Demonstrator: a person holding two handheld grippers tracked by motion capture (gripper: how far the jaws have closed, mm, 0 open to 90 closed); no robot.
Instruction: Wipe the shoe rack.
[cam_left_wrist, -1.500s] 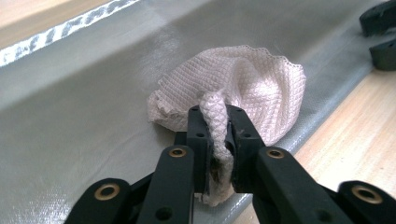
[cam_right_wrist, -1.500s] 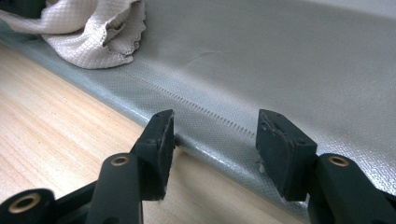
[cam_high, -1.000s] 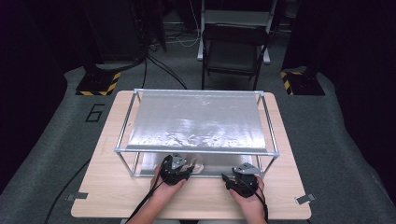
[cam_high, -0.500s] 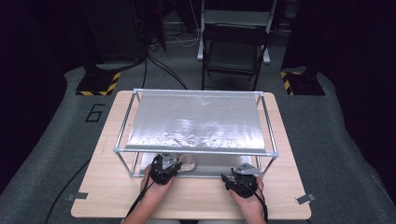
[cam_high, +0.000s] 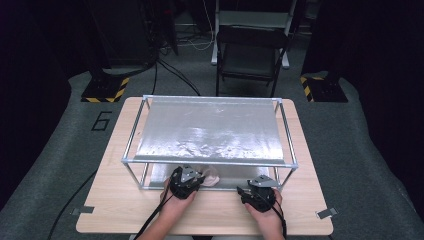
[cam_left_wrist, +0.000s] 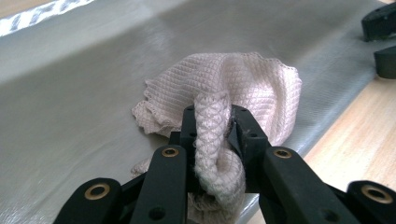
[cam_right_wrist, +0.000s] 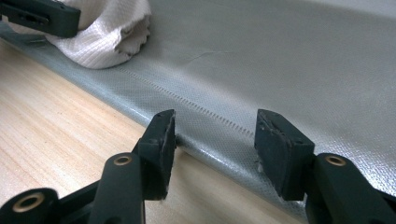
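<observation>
1 waffle-weave pale cloth (cam_left_wrist: 243, 84), bunched, pinched by left gripper (cam_left_wrist: 214, 126), on smooth grey sheet (cam_left_wrist: 93, 93)

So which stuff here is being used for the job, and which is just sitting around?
In use:
- pale cloth, a fold of it pinched in the left gripper, whose jaws have just closed on it
- grey mat under the cloth
- right gripper, open over the mat's edge

Just about:
- metal frame shelf
- chair
- wooden table

- a metal-framed rack (cam_high: 290, 150) with a silver sheet (cam_high: 210, 132) on the wooden table (cam_high: 105, 200)
- a dark folding chair (cam_high: 252, 52) behind it
- two striped floor bases (cam_high: 105, 90)
</observation>
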